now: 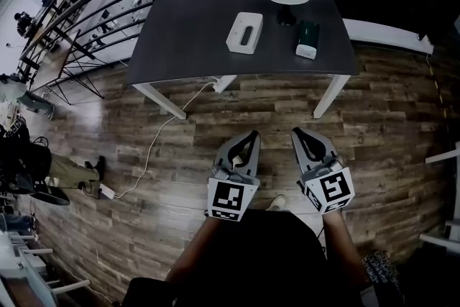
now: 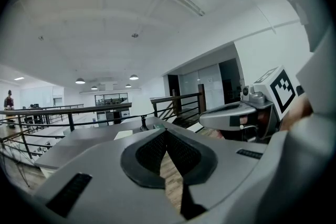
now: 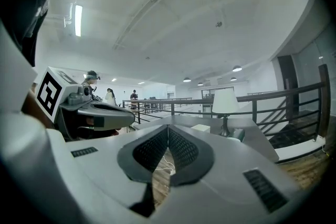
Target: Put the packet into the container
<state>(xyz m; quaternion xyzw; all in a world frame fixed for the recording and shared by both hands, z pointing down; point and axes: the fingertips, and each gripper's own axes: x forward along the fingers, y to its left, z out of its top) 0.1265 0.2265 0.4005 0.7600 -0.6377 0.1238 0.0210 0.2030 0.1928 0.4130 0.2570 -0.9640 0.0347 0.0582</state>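
Packet (image 1: pixel 307 36), dark green w/ a pale near end, lies flat on the table (image 1: pixel 187 32), well ahead of both sets of fingertips & a bit right of the right gripper (image 1: pixel 297 133). Its long axis runs away from you, roughly in line w/ the right jaws. Container (image 1: pixel 244 32), a white box, sits ahead of the left gripper (image 1: pixel 252 134), apart from the packet. Both grippers are clenched on nothing, tips meeting. Right hand's nearer the packet, so my call: open those jaws, reach fwd, pinch across its short side.
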